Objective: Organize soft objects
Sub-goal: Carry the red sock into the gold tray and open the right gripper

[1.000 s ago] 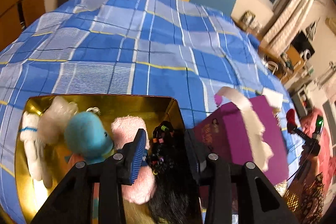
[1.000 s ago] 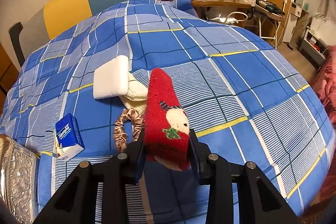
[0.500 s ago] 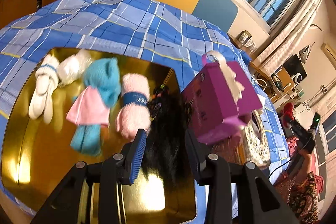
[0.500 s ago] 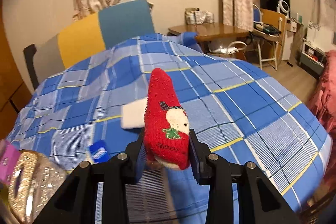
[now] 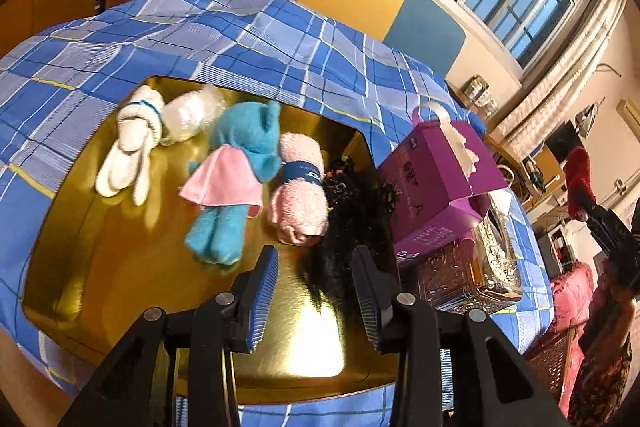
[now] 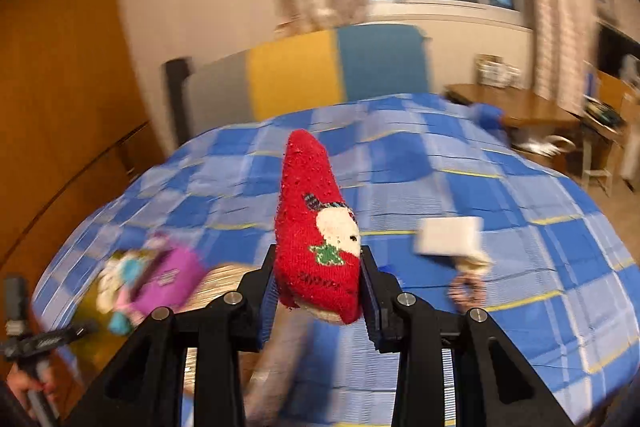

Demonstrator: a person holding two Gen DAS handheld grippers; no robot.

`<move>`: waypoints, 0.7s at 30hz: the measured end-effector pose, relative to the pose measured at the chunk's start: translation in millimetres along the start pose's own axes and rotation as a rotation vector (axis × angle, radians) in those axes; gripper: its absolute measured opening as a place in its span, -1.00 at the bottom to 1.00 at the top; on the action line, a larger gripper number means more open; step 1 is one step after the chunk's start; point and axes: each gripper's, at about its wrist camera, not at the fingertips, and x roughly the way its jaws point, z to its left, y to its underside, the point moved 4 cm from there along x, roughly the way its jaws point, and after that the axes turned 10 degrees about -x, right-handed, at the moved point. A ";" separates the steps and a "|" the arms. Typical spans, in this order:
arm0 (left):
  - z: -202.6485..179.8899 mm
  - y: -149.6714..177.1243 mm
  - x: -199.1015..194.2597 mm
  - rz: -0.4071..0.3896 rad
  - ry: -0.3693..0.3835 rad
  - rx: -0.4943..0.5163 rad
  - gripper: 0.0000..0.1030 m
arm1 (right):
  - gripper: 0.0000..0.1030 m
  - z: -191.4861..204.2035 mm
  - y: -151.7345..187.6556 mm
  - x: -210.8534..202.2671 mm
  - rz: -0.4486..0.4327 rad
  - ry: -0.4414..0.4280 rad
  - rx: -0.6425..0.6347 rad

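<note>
With my right gripper (image 6: 318, 297) jaws clamped on the red sock (image 6: 316, 235) above the bed (image 6: 440, 195), and my left gripper (image 5: 316, 293) jaws agape and empty over the gold tray (image 5: 132, 267), I risk the sock slipping free mid-swing.

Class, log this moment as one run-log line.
right gripper: shut on red sock | left gripper: open, over gold tray

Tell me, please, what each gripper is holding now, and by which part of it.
The right gripper holds the red sock by its lower end, the rest standing upright above. The left gripper is open and holds nothing.
</note>
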 end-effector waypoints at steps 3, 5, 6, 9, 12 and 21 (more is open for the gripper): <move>9.9 -1.7 -14.1 -0.037 -0.011 -0.007 -0.26 | -0.29 62.6 -4.5 5.8 0.022 -0.112 -0.076; 17.9 -2.7 -24.0 -0.061 -0.016 -0.017 -0.26 | -0.29 98.7 -3.5 12.6 0.043 -0.183 -0.108; 22.9 -3.0 -29.6 -0.074 -0.021 -0.027 -0.26 | -0.29 117.1 -2.2 16.9 0.057 -0.219 -0.122; 37.2 -3.7 -44.1 -0.097 -0.025 -0.065 -0.26 | -0.29 174.4 6.9 31.7 0.107 -0.322 -0.180; 50.6 -2.8 -58.8 -0.123 -0.029 -0.097 -0.26 | -0.29 231.0 19.9 53.4 0.165 -0.397 -0.246; 96.4 -6.0 -92.4 -0.205 -0.094 -0.192 -0.25 | -0.29 340.1 63.3 125.6 0.369 -0.541 -0.226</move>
